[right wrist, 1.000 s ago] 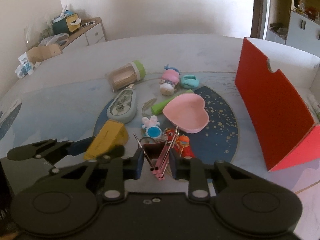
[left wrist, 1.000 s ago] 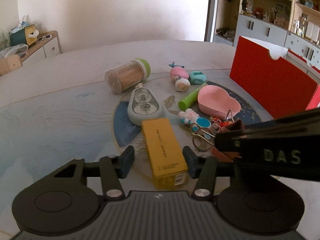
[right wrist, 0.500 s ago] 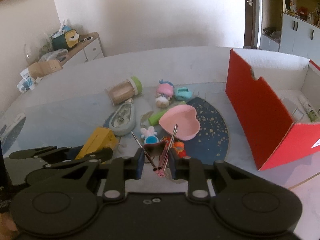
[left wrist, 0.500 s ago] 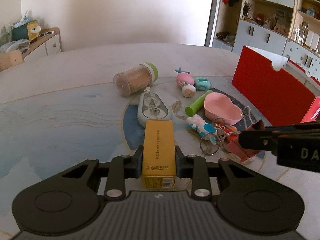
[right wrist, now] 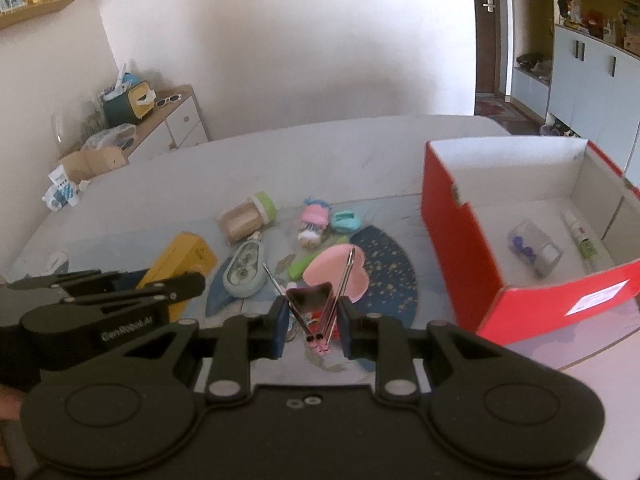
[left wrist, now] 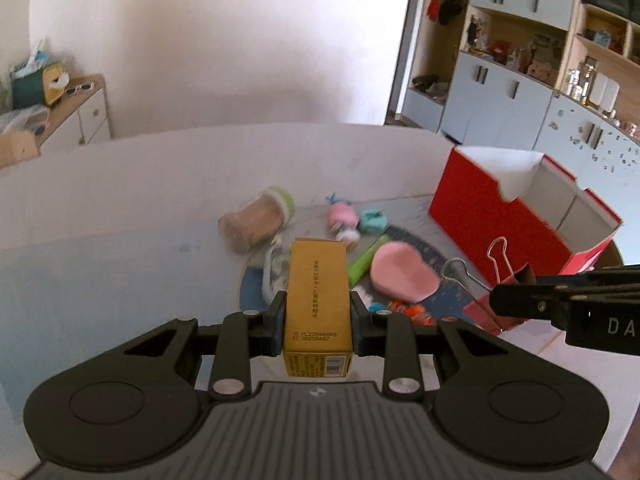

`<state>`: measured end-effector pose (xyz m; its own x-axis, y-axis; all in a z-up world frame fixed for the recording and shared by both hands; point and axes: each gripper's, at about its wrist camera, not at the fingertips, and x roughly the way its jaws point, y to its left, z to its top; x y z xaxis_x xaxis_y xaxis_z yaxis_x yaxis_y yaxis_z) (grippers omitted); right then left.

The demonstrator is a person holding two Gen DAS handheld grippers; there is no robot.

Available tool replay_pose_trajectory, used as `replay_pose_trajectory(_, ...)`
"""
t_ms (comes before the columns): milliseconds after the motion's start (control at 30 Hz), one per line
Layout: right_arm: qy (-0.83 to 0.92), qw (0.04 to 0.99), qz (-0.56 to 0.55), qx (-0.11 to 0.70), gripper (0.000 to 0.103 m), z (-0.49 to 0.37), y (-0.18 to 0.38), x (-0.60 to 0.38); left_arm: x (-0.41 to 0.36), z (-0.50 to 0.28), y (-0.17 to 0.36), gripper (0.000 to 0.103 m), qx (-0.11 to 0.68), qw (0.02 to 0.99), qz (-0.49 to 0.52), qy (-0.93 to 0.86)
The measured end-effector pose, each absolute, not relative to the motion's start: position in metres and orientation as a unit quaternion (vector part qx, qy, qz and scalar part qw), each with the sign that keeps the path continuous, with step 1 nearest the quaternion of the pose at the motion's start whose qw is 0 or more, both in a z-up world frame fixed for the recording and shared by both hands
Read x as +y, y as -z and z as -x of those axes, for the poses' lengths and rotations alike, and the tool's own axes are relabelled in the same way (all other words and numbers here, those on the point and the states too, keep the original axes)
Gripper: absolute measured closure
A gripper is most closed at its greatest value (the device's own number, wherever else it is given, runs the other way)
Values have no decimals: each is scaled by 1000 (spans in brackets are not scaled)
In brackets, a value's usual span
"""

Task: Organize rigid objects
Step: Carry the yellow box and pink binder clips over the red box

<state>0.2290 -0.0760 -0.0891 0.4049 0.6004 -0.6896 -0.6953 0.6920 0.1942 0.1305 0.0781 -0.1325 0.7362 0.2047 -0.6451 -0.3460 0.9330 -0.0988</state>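
Observation:
My left gripper is shut on a yellow carton and holds it above the table; the carton also shows in the right wrist view. My right gripper is shut on a pink binder clip, also lifted; the clip shows at the right of the left wrist view. The open red box stands to the right and holds a clear case and a small tube.
On the table lie a toothpick jar, a mint tape dispenser, a pink heart dish, a green tube, a doll, a teal toy and keychains.
My left gripper closed on the yellow carton and lifted it off the table. My right gripper rose with the binder clip, and the red box's inside came into view.

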Motion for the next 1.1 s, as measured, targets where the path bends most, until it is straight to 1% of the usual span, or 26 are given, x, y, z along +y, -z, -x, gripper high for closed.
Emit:
replay_pose_trajectory(333, -370, 848, 40, 378, 79, -248, 41, -111, 62, -144, 81, 73, 317, 938, 90, -105)
replay_pose_trajectory(500, -354, 858, 32, 371, 79, -263, 26, -130, 55, -156, 52, 73, 294, 949, 69, -86)
replay_pose_trajectory(633, -341, 863, 30, 370, 79, -275, 21, -144, 45, -175, 37, 73, 298, 951, 58, -62)
replay_pose_trajectory(833, -320, 871, 30, 372, 79, -297, 21, -164, 22, -207, 25, 73, 309, 949, 51, -24)
replay_pose_trajectory(1100, -297, 876, 37, 377, 79, -330, 25, -182, -16, -256, 26, 73, 326, 945, 25, 21)
